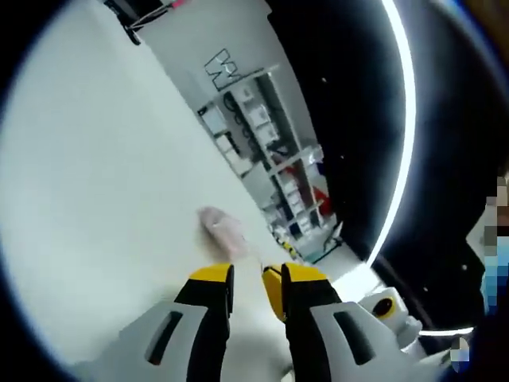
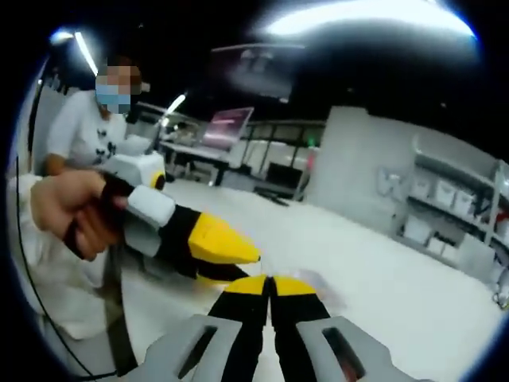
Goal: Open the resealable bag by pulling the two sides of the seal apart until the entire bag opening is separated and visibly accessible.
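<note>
In the left gripper view, the resealable bag [image 1: 223,232] is a blurred, pale pink, translucent shape just ahead of my left gripper [image 1: 247,278]. That gripper's yellow-tipped jaws stand a little apart, with white table showing through the gap. In the right gripper view, my right gripper [image 2: 270,284] has its yellow tips pressed together, and a faint clear film of the bag [image 2: 324,296] shows around them. The left gripper [image 2: 238,261], held by a hand [image 2: 71,208], reaches in from the left until its tips sit just above the right tips. The right gripper's white body [image 1: 383,306] shows at lower right.
A wide white table [image 1: 103,183] lies under both grippers. Shelving with boxes [image 1: 270,151] stands beyond its far edge. A person in a white shirt [image 2: 83,127] stands at the left. More tables and a screen [image 2: 227,127] are behind, and shelves with bins [image 2: 453,199] are at the right.
</note>
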Demonstrator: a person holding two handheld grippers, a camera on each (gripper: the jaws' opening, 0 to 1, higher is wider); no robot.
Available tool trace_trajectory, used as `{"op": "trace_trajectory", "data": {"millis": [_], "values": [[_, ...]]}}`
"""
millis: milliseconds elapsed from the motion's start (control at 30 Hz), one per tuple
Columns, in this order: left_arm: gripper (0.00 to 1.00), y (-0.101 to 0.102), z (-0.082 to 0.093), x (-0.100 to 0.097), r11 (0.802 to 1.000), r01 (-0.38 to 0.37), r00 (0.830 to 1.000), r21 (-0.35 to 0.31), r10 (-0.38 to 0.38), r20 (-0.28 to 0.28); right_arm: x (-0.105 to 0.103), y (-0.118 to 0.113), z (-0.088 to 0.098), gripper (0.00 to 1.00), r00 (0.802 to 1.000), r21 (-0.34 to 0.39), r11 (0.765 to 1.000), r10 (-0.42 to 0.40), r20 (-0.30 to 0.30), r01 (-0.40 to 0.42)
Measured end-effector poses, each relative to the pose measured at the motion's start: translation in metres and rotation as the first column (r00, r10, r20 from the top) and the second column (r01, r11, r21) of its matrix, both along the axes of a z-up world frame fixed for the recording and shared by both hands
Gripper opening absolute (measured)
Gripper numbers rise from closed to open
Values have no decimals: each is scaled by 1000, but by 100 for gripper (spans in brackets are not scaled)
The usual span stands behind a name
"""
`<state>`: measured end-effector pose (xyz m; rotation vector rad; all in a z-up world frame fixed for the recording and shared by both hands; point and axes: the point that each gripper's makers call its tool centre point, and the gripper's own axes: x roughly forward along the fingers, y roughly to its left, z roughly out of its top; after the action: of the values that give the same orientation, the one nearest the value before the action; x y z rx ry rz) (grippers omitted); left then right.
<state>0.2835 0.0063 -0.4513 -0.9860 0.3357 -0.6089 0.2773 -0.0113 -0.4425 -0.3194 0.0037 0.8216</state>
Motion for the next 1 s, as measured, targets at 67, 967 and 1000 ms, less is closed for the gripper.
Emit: {"op": "trace_trajectory", "data": {"millis": [67, 967, 1000], "values": [[24, -1, 0, 1, 1000, -1, 1000, 3, 1, -2, 1, -2, 0, 0, 1000, 19, 1000, 3, -9, -3], [21, -7, -3, 11, 998, 13, 1000, 59, -13, 6, 2, -8, 1, 0, 999, 110, 994, 11, -45, -6], [21, -7, -3, 11, 997, 9, 1000, 71, -10, 6, 2, -8, 2, 0, 999, 113, 994, 11, -43, -6]]}}
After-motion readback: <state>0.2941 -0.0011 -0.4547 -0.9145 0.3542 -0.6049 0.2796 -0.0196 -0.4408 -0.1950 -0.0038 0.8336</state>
